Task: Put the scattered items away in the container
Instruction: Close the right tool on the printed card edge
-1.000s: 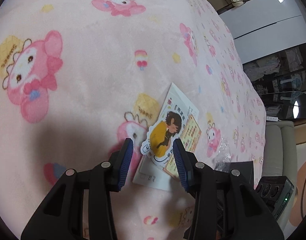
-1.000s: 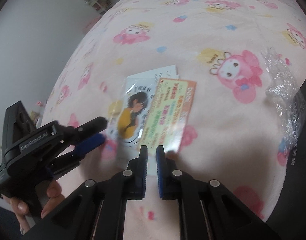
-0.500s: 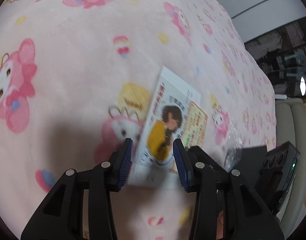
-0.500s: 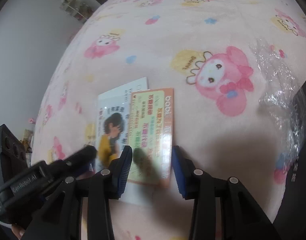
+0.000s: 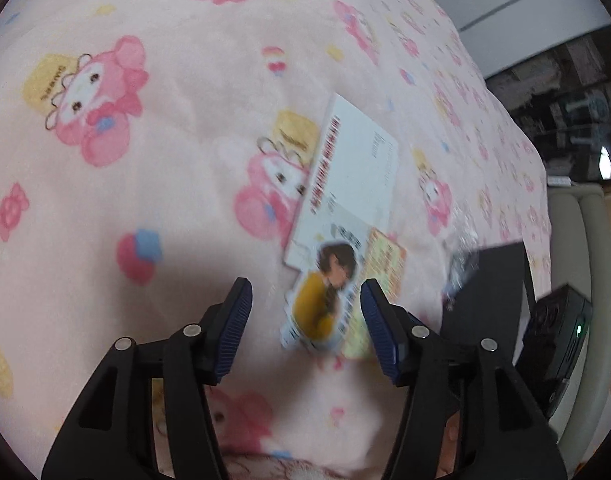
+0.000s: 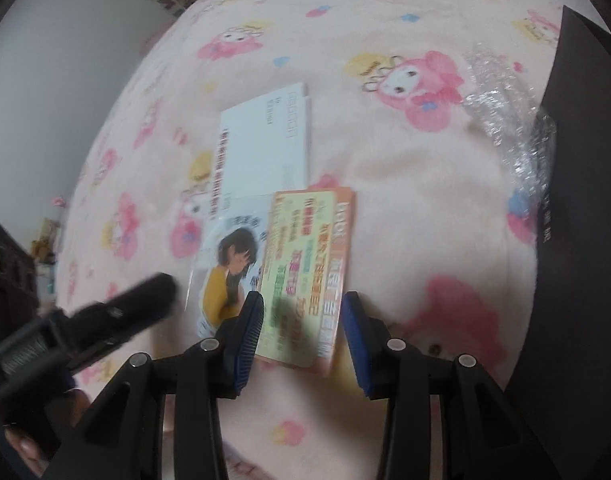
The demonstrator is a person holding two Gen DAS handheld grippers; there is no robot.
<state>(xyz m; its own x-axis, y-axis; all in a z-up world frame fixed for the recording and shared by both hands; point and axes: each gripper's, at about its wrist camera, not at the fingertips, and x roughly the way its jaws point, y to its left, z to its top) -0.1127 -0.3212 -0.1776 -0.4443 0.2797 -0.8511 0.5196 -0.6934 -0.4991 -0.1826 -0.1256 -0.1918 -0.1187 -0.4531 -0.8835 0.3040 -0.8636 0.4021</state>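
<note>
A: Pink cartoon-print blanket (image 6: 405, 184) carries the clutter: a white card (image 6: 265, 144), a character sticker (image 6: 229, 268) and an orange leaflet (image 6: 309, 276) overlapping, with the black container (image 6: 577, 184) to their right.

B: Which step?

A: Probably the approach to a pick. The left gripper (image 5: 305, 320) is opening around the sticker without touching it; the right gripper (image 6: 301, 332) stands half open astride the leaflet's near end, holding nothing.

B: Orientation?

A: The leaflet's long axis runs away from the right gripper. Next it must lower and close.

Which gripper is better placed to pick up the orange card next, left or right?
Right. The right gripper straddles the orange card's near edge with open jaws, while the left gripper, jaws opening, frames the character sticker beside it.
</note>
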